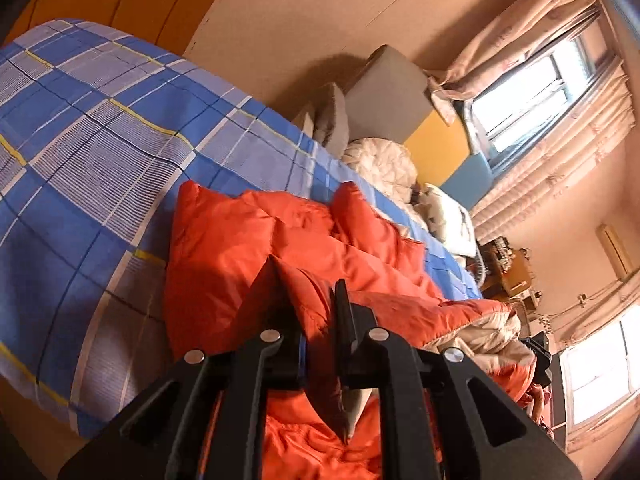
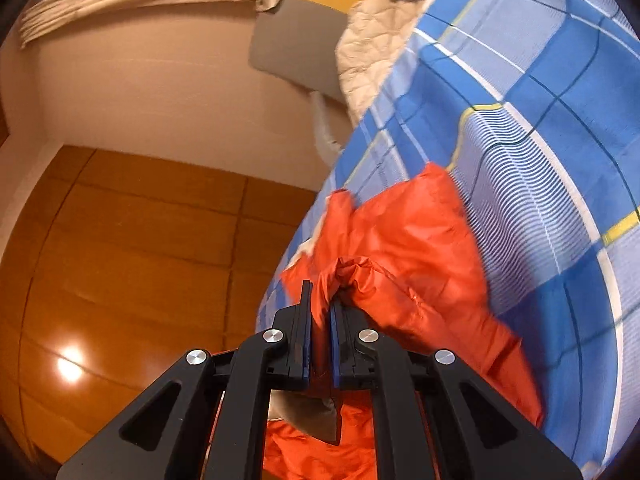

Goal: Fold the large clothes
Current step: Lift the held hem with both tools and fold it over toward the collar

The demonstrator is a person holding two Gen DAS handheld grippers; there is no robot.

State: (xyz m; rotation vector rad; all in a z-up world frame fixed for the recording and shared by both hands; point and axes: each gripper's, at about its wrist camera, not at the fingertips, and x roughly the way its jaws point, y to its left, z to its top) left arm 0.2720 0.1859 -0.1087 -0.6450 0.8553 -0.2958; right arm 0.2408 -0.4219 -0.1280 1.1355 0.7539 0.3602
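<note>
My left hand-held gripper (image 1: 306,300) pinches a fold of the orange jacket (image 1: 248,232), its jaws narrow with cloth between them, and my right hand-held gripper (image 2: 320,312) is clamped tight on another bunch of it. The jacket lies rumpled on the bed (image 1: 100,140), partly lifted at my end, so I judge the fold barely begun, with smoothing and folding over left. I see no containers here.
</note>
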